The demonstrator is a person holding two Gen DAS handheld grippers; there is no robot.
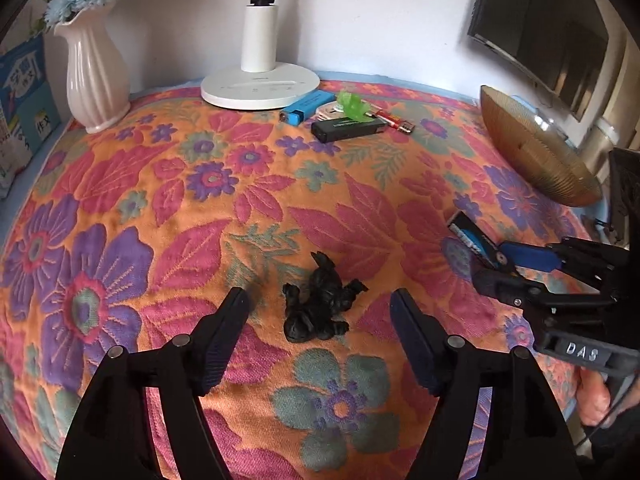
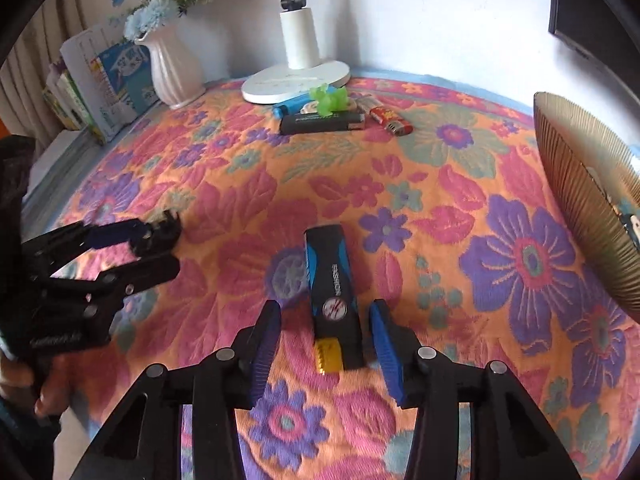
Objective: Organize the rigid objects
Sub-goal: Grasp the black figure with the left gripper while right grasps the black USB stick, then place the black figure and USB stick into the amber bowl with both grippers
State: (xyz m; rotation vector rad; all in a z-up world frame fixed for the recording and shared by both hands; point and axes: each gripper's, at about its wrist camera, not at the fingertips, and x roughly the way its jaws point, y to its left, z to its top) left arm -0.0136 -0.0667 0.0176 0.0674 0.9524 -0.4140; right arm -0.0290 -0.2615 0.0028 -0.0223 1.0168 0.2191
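A black toy figure [image 1: 320, 300] lies on the floral cloth between the fingertips of my open left gripper [image 1: 320, 304]. In the right wrist view the figure [image 2: 162, 232] shows at that gripper's tips. A black-and-blue lighter [image 2: 334, 292] with a yellow end lies between the open jaws of my right gripper [image 2: 326, 316], apart from both pads; it also shows in the left wrist view [image 1: 474, 240]. By the lamp base lie a black lighter [image 1: 348, 128], a blue lighter [image 1: 306, 107], a red lighter [image 2: 390, 119] and a green toy [image 2: 330, 98].
A white lamp [image 1: 260, 84] and a pink vase [image 1: 96, 76] with flowers stand at the back. A ribbed golden bowl [image 2: 588, 200] sits at the right edge. Books [image 2: 108, 80] lean at the back left. The floral cloth [image 1: 200, 220] covers the table.
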